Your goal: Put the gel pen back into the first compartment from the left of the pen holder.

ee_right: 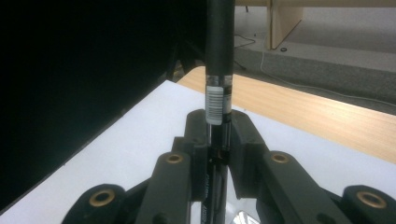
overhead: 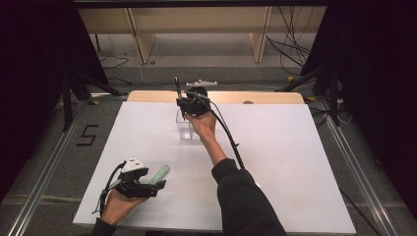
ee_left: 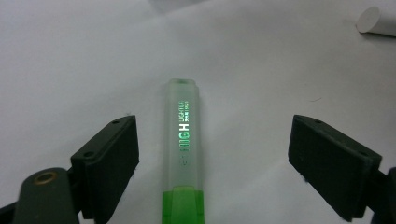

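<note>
Over the clear box (overhead: 188,129) my right hand-held gripper (overhead: 189,105) pinched a black pen (ee_right: 219,56) upright, probably dropping it in next; left hand-held gripper (overhead: 147,189) sat spread around the green highlighter (ee_left: 183,144) on the bench (overhead: 295,162).

Frosted see-through plastic on the highlighter (ee_left: 183,140), glossy green at the end. Matt black plastic on the pen (ee_right: 219,56), paper label stuck on. Clear plastic box (overhead: 188,129). Smooth matt white tabletop (overhead: 285,162), bare wood strip (overhead: 265,97) behind.
</note>
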`<state>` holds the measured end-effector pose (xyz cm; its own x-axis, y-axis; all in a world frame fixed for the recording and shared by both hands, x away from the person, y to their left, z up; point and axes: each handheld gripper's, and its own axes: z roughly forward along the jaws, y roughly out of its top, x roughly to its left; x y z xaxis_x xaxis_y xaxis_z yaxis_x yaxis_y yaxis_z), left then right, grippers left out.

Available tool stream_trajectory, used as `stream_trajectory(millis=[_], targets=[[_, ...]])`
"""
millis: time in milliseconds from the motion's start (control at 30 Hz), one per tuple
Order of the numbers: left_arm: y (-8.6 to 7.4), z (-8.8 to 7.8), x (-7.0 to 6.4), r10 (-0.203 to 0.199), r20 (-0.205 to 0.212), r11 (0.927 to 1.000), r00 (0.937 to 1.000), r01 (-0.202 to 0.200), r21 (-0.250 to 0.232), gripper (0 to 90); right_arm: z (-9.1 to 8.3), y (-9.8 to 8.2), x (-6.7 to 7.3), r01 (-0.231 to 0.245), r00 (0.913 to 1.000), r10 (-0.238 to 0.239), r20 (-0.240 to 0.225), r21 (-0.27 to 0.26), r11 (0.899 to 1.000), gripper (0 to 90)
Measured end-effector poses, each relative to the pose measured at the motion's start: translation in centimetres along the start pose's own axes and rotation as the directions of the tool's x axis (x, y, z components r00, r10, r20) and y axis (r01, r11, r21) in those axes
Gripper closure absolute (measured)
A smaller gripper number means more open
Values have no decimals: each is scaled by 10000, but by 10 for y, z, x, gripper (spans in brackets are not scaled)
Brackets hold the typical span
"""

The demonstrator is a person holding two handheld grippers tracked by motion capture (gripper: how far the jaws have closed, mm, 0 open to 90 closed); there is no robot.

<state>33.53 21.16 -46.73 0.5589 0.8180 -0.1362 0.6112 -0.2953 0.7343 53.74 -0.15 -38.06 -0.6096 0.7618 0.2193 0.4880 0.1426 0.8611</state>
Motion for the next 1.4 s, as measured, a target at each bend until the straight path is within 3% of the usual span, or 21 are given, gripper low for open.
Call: stream_trajectory(millis=[633,1400], targets=[[-1,3,2,-188,-59,9995,9998,190,258,160,13,-6,-2,-6,9988,3,487,76,10000,792],[-3,5,5,-278,-186,9976,9994,289,630,167,23,-15,2,66,9983,-87,583,362,9993,790]])
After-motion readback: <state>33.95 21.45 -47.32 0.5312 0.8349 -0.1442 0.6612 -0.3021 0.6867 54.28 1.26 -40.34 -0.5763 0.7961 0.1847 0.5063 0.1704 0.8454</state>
